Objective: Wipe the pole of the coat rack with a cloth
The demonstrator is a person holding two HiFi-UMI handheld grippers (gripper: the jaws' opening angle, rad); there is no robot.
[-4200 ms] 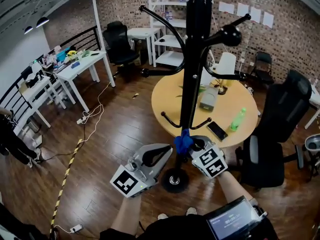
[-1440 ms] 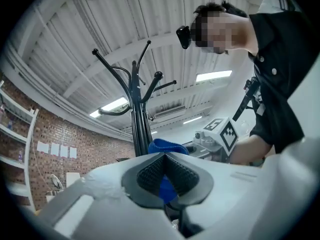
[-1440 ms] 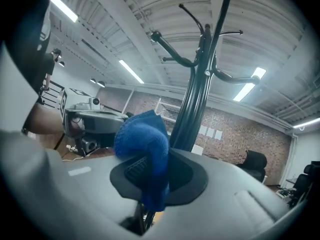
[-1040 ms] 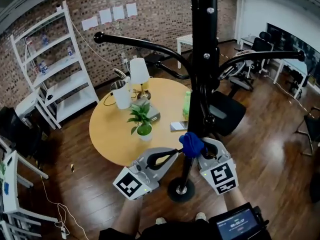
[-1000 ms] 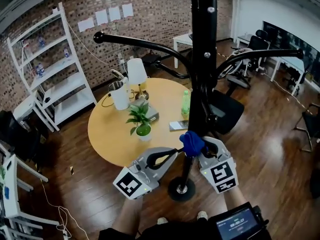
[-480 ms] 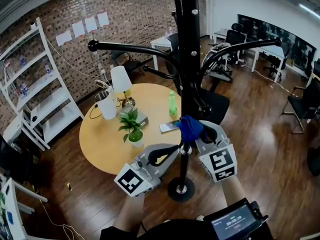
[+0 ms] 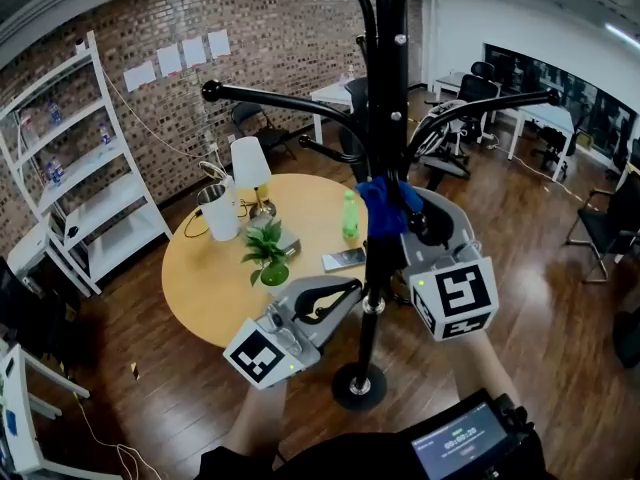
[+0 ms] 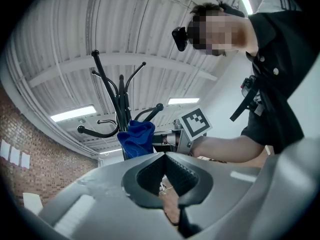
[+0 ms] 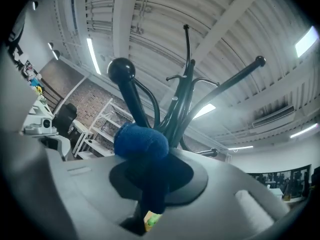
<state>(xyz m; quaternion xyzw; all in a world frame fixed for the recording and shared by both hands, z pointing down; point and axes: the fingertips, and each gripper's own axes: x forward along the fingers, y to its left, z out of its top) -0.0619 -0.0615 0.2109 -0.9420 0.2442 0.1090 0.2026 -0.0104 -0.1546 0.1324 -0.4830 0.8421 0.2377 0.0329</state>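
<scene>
The black coat rack pole [image 7: 383, 118] rises from its round base [image 7: 358, 386] straight ahead of me. A blue cloth [image 7: 384, 206] is pressed against the pole at mid height, and my right gripper [image 7: 405, 218] is shut on it. In the right gripper view the cloth [image 9: 141, 143] bulges out of the jaws, with the pole [image 9: 174, 118] just behind. My left gripper [image 7: 345, 293] is lower, left of the pole, with its jaws shut on nothing. From the left gripper [image 8: 165, 155] view, the cloth [image 8: 136, 139] and the pole [image 8: 120, 109] lie beyond the jaws.
Curved black hook arms [image 7: 290, 103] spread left and right of the pole [image 7: 490, 103]. A round yellow table [image 7: 200, 268] behind the rack holds a plant [image 7: 265, 253], lamp, kettle, green bottle [image 7: 351, 216] and phone. White shelving [image 7: 70, 168] stands left; office chairs at the right.
My right gripper has slid the blue cloth up the pole, from just above the left gripper to mid height. The left gripper has stayed low beside the pole.
</scene>
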